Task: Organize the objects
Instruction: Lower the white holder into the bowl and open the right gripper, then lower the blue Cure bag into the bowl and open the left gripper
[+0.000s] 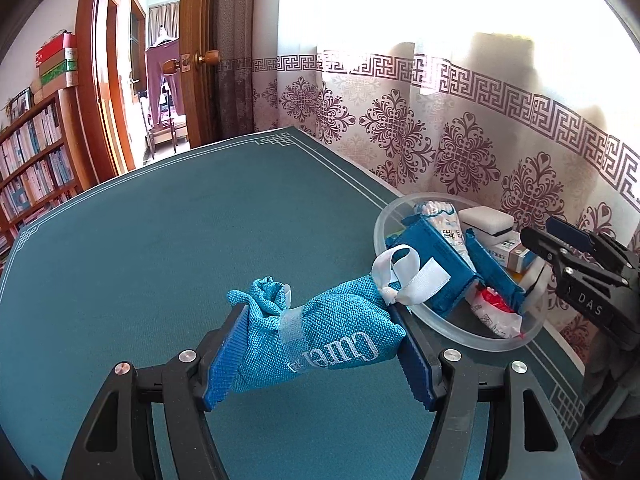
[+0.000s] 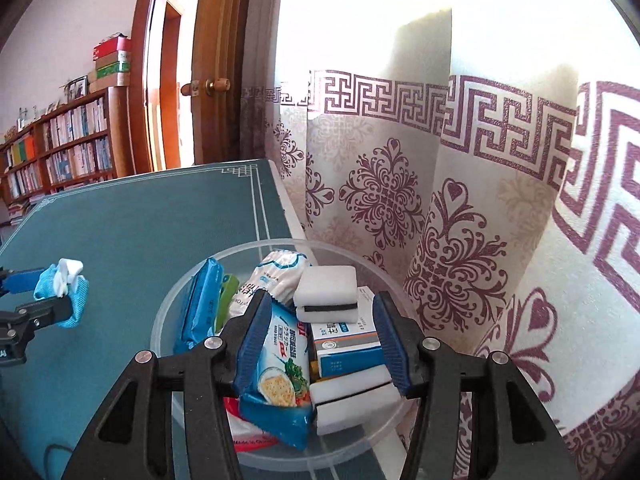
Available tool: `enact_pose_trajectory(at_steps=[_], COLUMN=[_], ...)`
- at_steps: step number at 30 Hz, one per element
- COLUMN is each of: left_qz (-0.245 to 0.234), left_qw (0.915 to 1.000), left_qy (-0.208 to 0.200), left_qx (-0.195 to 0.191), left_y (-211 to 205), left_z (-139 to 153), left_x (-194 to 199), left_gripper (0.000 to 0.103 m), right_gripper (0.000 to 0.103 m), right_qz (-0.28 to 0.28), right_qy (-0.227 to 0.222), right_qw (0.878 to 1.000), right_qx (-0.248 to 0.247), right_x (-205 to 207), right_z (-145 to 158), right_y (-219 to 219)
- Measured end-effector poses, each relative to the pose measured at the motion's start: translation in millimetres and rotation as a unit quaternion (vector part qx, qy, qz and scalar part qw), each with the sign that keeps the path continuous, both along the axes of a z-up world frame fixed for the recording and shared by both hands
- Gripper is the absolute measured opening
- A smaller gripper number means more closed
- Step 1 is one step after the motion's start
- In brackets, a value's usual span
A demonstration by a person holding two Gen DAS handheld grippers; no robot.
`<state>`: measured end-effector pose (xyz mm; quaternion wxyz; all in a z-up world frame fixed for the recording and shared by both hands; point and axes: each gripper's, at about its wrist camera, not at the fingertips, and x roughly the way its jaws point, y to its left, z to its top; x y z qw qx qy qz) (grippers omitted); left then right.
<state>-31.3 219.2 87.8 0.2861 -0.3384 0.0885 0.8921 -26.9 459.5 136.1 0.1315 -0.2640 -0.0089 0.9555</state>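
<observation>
The left claw [image 1: 320, 344] is clamped on a woven turquoise sachet [image 1: 320, 336] with a white satin ribbon [image 1: 412, 280], above the green felt desk [image 1: 160, 260]. The right claw [image 2: 316, 344] hangs spread over the round translucent plastic bowl [image 2: 168, 320]; only its view shows the glossy cracker packet [image 2: 280, 368] and foam sponges [image 2: 326, 286].

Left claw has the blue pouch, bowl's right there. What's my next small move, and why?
Probably carry the left claw rightward over the clear bowl. It is shut on the blue fabric pouch, held short of the rim. The right claw hangs open over the packed contents, so back it away first.
</observation>
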Motion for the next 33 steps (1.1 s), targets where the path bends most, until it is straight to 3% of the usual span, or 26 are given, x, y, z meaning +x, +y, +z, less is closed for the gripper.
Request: enact_pose_trajectory(at_steps=[6,12,19,25,33], left_qz=[-0.026,-0.051,-0.07,-0.071,-0.076], left_qw=[0.9995,0.996,0.9953,0.9892,0.9859], left_qy=[-0.016,-0.061,-0.054,-0.108,-0.124], left_qx=[0.012,0.04,0.039,0.068,0.083], left_y=[28,61,101,120,134], left_z=[6,11,22,25,27], left_x=[-1,-6,-7,-20,-29], left_gripper=[0.073,0.073,0.073,0.074,0.084], right_gripper=[0.054,0.054,0.054,0.054,0.054], right_qz=[0.029,0.036,0.037,0.037,0.043], right_qy=[0.001,0.008,0.01,0.014,0.012], right_qw=[1.0,0.999,0.999,0.998,0.998], right_qx=[0.002,0.0,-0.03,-0.04,-0.045], right_x=[32,50,53,56,53], right_z=[-7,-13,-18,-16,-17], right_y=[-9,-7,7,11,8])
